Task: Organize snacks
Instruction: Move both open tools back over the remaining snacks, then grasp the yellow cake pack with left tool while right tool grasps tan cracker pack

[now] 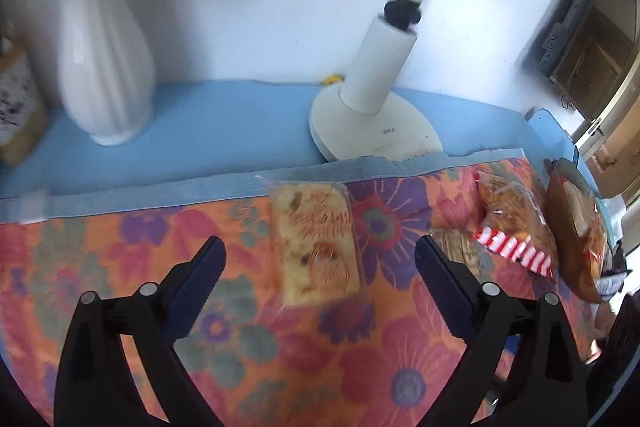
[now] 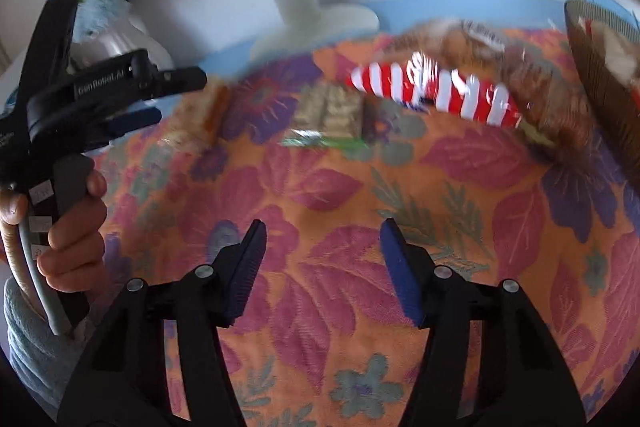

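A pale yellow snack packet (image 1: 316,243) lies on the floral cloth (image 1: 120,267) just ahead of my open, empty left gripper (image 1: 320,251). It also shows in the right wrist view (image 2: 200,119). A red-and-white striped snack bag (image 1: 516,227) lies to the right, also seen in the right wrist view (image 2: 452,91). A small tan snack bar (image 2: 332,115) lies between them. A brown basket (image 2: 604,75) at the far right holds a packet. My right gripper (image 2: 322,243) is open and empty above the cloth. The left gripper (image 2: 152,99) shows at the left of that view.
A white vase (image 1: 104,67) with blue flowers stands at the back left on a blue mat (image 1: 224,123). A white stand with a round base (image 1: 372,123) stands at the back centre against the wall. A jar (image 1: 16,107) is at the far left.
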The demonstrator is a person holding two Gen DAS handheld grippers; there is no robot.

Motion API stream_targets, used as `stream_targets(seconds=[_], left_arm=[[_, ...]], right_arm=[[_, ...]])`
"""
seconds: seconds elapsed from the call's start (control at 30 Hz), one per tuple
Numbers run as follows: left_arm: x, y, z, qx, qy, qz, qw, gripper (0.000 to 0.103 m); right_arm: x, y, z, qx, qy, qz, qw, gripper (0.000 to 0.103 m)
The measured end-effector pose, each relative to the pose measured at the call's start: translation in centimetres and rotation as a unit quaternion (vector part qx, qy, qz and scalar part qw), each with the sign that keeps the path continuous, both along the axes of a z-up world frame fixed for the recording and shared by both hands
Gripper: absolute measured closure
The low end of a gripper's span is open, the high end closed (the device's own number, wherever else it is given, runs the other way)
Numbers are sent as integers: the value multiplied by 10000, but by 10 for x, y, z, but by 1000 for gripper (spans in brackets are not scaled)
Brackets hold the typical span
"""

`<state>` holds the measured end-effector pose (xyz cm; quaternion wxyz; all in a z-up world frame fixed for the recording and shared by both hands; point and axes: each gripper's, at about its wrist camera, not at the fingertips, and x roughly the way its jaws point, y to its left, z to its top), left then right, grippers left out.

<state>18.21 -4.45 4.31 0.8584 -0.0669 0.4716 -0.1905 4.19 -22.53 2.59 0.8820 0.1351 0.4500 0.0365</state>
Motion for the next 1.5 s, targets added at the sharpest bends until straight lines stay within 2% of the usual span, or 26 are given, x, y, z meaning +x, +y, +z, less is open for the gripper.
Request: stream_targets(seconds=[0.03,0.1,0.17,0.27,0.33,0.47,0.53,0.57,0.67,0.7,0.73,0.8,0.97,1.03,1.2,1.27,1.4,1.5], left_arm=[[4,-2,-5,-45,29,-15,10000,14],[7,-5,-13,-94,-73,-28,9999,13],[7,-8,-21,-63,-108,-76,9999,13],[11,-13,-33,203,-75,-107,9997,14],[16,-11,-33,121,-53,-103,9999,14],[16,-13,-34,222,-94,-76,9997,14],[15,-13,-34,226,-104,-69,9997,15],[15,-12,-34,204,-105,-58,9997,16],[15,-11,-33,293,-159,48,9994,25],[15,-11,-33,345,-186,87,9992,31],[15,-10,-32,373,-225,128,9990,45],[14,-7,-31,296,-245,107,9992,57],[13,-5,-31,238,-274,111,9993,58],[12,-1,-30,111,-259,123,9995,58],[8,8,-30,-72,-219,210,9995,58],[4,4,-28,113,-218,174,9995,58],[-20,-14,-22,865,-229,-118,9959,58],[-51,-13,-11,843,-169,-298,9959,58]], right_arm=[[8,0,4,-93,-13,-43,9999,36],[26,3,8,-292,51,-157,9994,20],[45,5,4,-315,183,-206,9991,19],[69,7,-2,-379,225,-366,9984,18],[78,11,-2,-509,206,-379,9978,18],[87,27,-7,-1080,79,-432,9932,18],[89,34,-7,-1252,-3,-416,9913,28],[87,36,-8,-1281,-46,-395,9910,38],[81,34,-8,-1261,-117,-371,9913,50],[78,33,-7,-1245,-142,-367,9914,55],[74,29,-6,-1202,-170,-359,9920,56],[69,24,-4,-1023,-240,-335,9939,56],[40,19,-1,-690,-276,-171,9971,56],[19,19,-2,-658,-284,10,9974,56],[-47,15,8,-657,-649,232,9955,56],[-64,10,8,-644,-610,224,9958,56],[-92,-2,3,-540,-539,94,9970,56],[-104,-17,-6,-366,-440,-104,9983,56]])
